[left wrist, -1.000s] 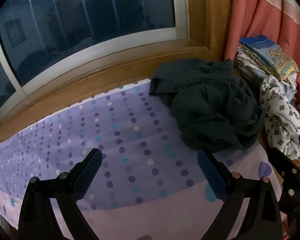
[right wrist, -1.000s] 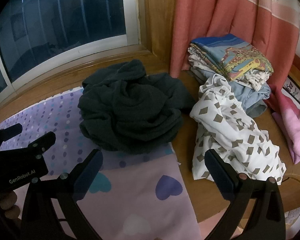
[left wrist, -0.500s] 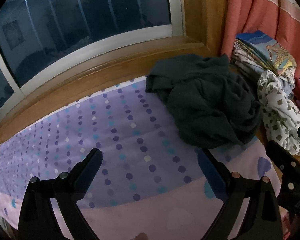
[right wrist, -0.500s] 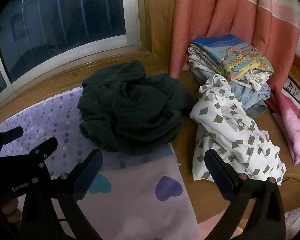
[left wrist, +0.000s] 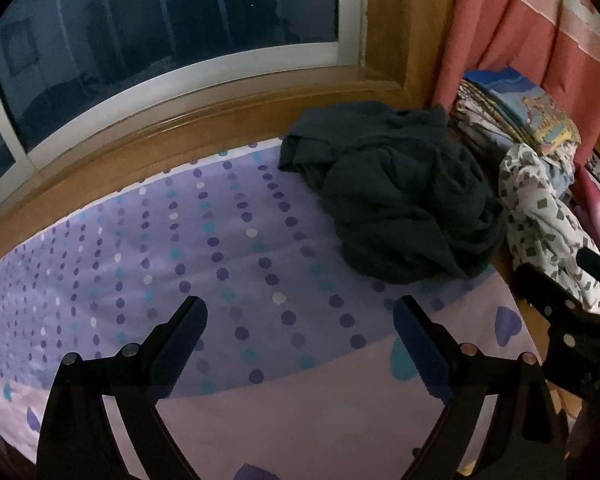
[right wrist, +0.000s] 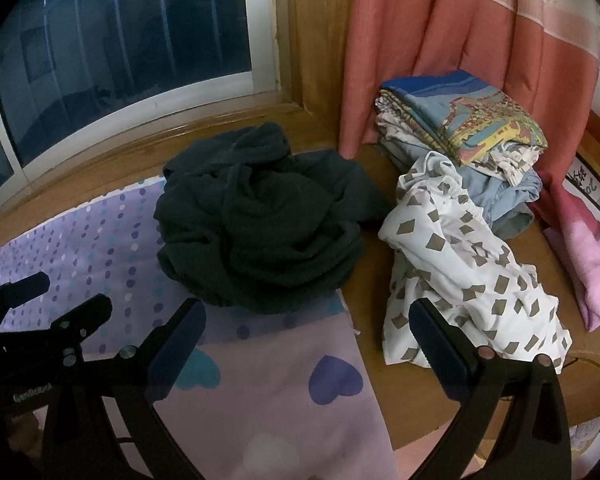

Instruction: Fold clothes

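Note:
A crumpled dark green garment (left wrist: 404, 200) (right wrist: 260, 220) lies in a heap at the right end of a purple dotted sheet (left wrist: 180, 248) (right wrist: 80, 240). To its right sprawls a white garment with grey-brown diamonds (right wrist: 460, 272) (left wrist: 540, 216). My left gripper (left wrist: 300, 316) hovers open over the dotted sheet, short of the dark heap, nothing between its fingers. My right gripper (right wrist: 306, 320) is open too, its fingers straddling the sheet's right edge, just in front of the dark heap and the white garment. The left gripper's body (right wrist: 40, 328) shows at the right wrist view's left.
A stack of folded clothes (right wrist: 460, 120) (left wrist: 516, 116) sits at the back right against a salmon curtain (right wrist: 440, 40). A pink cloth (right wrist: 592, 252) lies at the far right. A wooden sill (left wrist: 180, 128) and dark window (left wrist: 160, 40) run along the back.
The left gripper has drifted slightly so the dark heap sits a bit further left and lower in its view. The right gripper has barely moved. Both stayed open.

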